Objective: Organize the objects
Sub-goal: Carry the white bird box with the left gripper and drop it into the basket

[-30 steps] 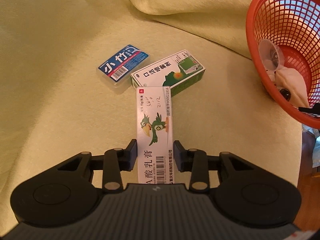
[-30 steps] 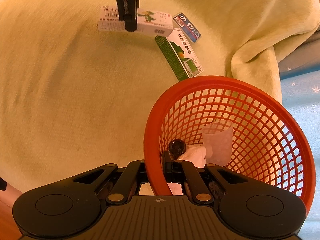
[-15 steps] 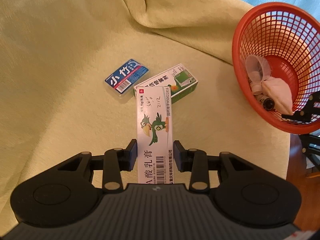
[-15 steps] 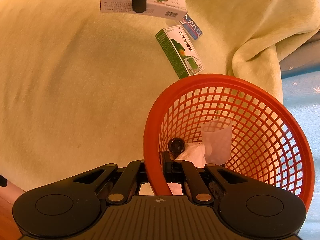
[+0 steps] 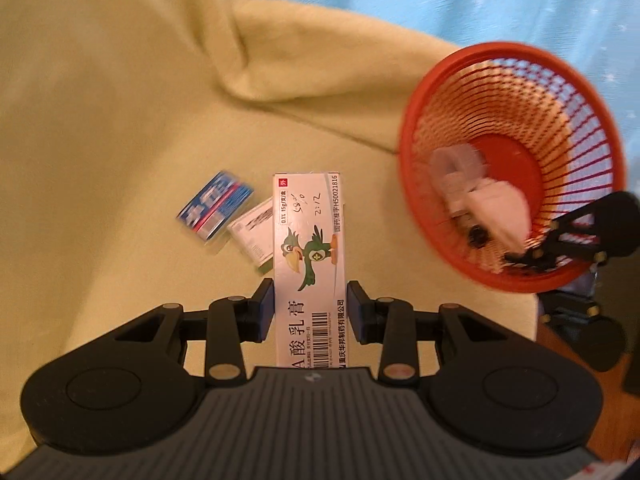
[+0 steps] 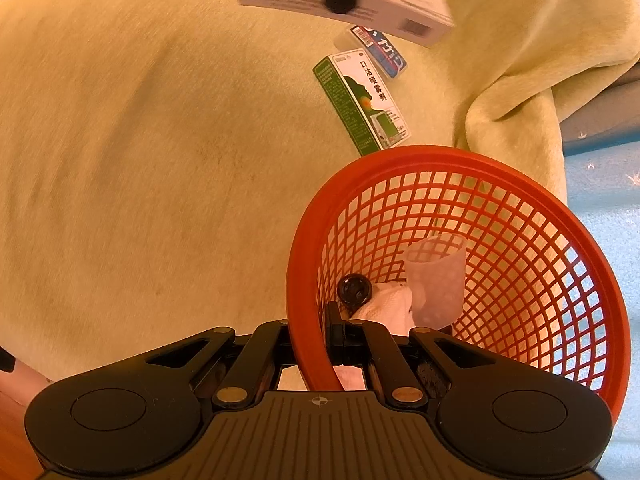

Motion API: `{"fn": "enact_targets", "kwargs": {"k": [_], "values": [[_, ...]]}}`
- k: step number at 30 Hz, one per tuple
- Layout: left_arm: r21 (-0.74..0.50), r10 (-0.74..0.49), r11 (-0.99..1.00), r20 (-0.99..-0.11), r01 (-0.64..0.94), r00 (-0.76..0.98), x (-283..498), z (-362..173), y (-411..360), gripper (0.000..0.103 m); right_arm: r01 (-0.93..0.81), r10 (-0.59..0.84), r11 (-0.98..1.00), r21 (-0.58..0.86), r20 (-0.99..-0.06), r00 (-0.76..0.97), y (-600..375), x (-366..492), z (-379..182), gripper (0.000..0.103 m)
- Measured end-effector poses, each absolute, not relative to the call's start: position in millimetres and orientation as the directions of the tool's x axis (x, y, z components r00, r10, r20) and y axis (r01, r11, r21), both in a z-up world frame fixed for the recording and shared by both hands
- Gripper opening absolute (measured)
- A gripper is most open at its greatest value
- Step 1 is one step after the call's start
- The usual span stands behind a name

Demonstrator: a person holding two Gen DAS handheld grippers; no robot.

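A: Left gripper [image 5: 310, 312] status?

B: Clamped on the white ointment box [image 5: 310, 248], the one with the green bird print. Fingers press its two long sides near the barcode end. Box sticks out forward, held up off the yellow blanket [image 5: 100, 120]. In the right wrist view the same box [image 6: 396, 8] shows at the top, tilted, with a dark finger across it.

A: Right gripper [image 6: 316, 344]?

B: Pinching the rim of the red mesh basket [image 6: 516, 184]. One finger outside the wall, one inside, pressed close with the rim between them. From the left wrist view the basket [image 5: 472, 56] sits to the right of the held box, tilted, and is blurred.

A: Basket contents?

B: A translucent plastic cup [image 6: 436, 280], a white cloth wad [image 6: 388, 306], a small dark round thing [image 6: 354, 289], probably a bottle cap end, hard to tell at this angle. All against the near wall, next to the inside finger.

A: What's on the blanket?

B: Green and white spray box [image 6: 362, 100] lying flat, its near end just beside the basket rim. Blue and white small pack [image 6: 380, 51] touching its far end. In the left wrist view the held box covers part of the green one; the blue pack [image 5: 216, 208] lies left of it, blurred.

A: Surroundings?

B: Blanket bunched in a fold [image 5: 288, 56] behind the basket, blue fabric [image 5: 440, 0] past it.
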State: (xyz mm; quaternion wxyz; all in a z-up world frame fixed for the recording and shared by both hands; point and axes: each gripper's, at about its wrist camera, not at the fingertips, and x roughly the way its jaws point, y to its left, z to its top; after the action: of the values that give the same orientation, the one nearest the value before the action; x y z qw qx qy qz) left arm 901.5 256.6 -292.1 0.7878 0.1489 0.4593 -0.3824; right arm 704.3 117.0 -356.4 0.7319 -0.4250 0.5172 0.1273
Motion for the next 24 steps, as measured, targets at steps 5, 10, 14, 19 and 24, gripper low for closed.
{"fn": "enact_targets", "kwargs": {"k": [5, 10, 14, 19, 24], "values": [[-0.140, -0.530, 0.573, -0.815, 0.808, 0.235, 900.0, -271.5, 233.5, 0.032, -0.622, -0.252, 0.611, -0.490, -0.865, 0.434, 117.0, 705.2, -356.2, 0.000], [-0.164, -0.596, 0.444, -0.788, 0.881, 0.154, 893.3, -255.1, 207.3, 0.032, -0.617, -0.249, 0.615, -0.490, -0.864, 0.438, 115.5, 707.0, -355.6, 0.000], [-0.167, -0.630, 0.363, -0.769, 0.917, 0.109, 886.8, -245.9, 183.9, 0.032, -0.615, -0.248, 0.616, -0.492, -0.862, 0.441, 115.7, 706.8, -355.0, 0.000], [-0.162, -0.660, 0.288, -0.748, 0.944, 0.073, 879.6, -237.1, 152.8, 0.032, -0.611, -0.248, 0.618, -0.495, -0.860, 0.446, 118.3, 704.8, -354.2, 0.000], [-0.170, -0.697, 0.227, -0.716, 0.959, 0.038, 875.4, -232.0, 126.0, 0.041, -0.606, -0.244, 0.622, -0.496, -0.858, 0.451, 119.4, 703.4, -353.7, 0.000]]}}
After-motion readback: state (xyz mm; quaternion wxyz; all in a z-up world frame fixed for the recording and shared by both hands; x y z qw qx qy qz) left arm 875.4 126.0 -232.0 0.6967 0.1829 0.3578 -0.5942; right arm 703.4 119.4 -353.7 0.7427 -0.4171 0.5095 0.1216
